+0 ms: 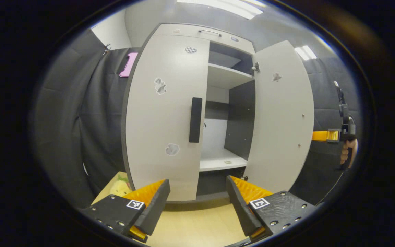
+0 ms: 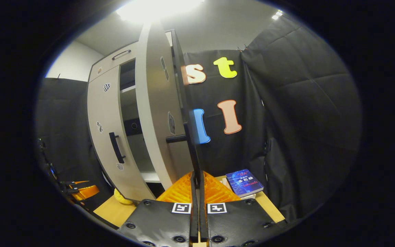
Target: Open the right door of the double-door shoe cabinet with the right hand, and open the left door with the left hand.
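Note:
The grey shoe cabinet's left door (image 1: 163, 116) is closed, with its black vertical handle (image 1: 195, 120) at its inner edge. My left gripper (image 1: 197, 202) is open and stands in front of the cabinet's base, below that handle and apart from it. The right door (image 1: 281, 116) is swung wide open, so the shelves (image 1: 223, 77) show. In the right gripper view, my right gripper (image 2: 196, 183) is shut on the right door's handle (image 2: 191, 151), a thin black bar on the door's outer face (image 2: 154, 103). The right gripper (image 1: 333, 136) and a hand (image 1: 349, 152) also appear beyond that door's edge.
A yellow plush toy (image 1: 120, 188) lies on the wooden floor (image 1: 197, 223) at the cabinet's left foot. A blue book (image 2: 244, 181) lies to the right of the open door. A drawer with a metal pull (image 1: 210, 32) tops the cabinet. Black cloth walls stand on both sides.

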{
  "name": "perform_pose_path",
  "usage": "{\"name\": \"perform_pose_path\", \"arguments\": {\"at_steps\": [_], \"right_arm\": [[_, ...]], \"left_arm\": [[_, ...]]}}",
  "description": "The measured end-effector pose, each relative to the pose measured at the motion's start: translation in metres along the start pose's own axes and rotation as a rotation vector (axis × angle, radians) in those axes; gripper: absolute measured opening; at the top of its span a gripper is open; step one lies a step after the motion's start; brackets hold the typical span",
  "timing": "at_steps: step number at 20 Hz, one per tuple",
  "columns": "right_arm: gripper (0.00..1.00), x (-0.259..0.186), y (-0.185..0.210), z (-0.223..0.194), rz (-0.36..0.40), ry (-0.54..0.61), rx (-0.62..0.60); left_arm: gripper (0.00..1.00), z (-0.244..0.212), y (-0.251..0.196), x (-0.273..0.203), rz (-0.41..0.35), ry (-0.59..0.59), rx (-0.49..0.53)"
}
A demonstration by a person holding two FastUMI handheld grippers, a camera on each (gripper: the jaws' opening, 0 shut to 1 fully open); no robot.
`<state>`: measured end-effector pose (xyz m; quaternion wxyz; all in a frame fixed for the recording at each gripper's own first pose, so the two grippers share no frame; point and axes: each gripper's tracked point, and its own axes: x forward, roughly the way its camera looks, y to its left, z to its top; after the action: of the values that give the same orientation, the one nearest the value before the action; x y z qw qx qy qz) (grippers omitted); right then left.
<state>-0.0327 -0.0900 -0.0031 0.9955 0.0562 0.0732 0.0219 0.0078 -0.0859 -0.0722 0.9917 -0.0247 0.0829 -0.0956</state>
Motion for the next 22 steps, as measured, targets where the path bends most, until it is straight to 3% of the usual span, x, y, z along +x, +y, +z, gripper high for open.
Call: {"name": "perform_pose_path", "arguments": {"at_steps": [2, 3, 4, 11, 14, 15, 17, 20, 21, 22], "right_arm": [[0.02, -0.011, -0.011, 0.003, -0.050, -0.013, -0.013], [0.07, -0.017, -0.018, 0.005, -0.074, -0.018, -0.011], [0.02, -0.021, -0.026, 0.006, -0.097, -0.018, -0.003], [0.03, -0.052, -0.081, 0.038, -0.279, -0.059, 0.013], [0.00, -0.052, -0.109, 0.042, -0.337, -0.072, 0.008], [0.04, -0.045, -0.116, 0.040, -0.348, -0.069, 0.007], [0.29, -0.034, -0.133, 0.033, -0.370, -0.038, 0.016], [0.79, -0.008, -0.148, 0.026, -0.370, -0.022, 0.036], [1.00, 0.001, -0.152, 0.022, -0.366, -0.012, 0.033], [0.99, 0.011, -0.155, 0.021, -0.368, -0.007, 0.025]], "left_arm": [[0.95, 0.007, 0.008, 0.002, 0.001, -0.018, 0.015], [0.95, 0.011, 0.011, 0.003, 0.000, -0.028, 0.023], [0.94, 0.016, 0.013, 0.006, -0.001, -0.038, 0.029], [0.95, 0.062, 0.019, 0.033, -0.013, -0.150, 0.031], [0.95, 0.082, 0.013, 0.052, -0.005, -0.186, 0.048], [0.95, 0.087, 0.014, 0.058, 0.007, -0.194, 0.053], [0.94, 0.093, 0.013, 0.069, 0.036, -0.192, 0.056], [0.94, 0.103, 0.013, 0.083, 0.071, -0.181, 0.054], [0.94, 0.107, 0.015, 0.088, 0.084, -0.180, 0.054], [0.94, 0.111, 0.016, 0.093, 0.096, -0.182, 0.056]]}}
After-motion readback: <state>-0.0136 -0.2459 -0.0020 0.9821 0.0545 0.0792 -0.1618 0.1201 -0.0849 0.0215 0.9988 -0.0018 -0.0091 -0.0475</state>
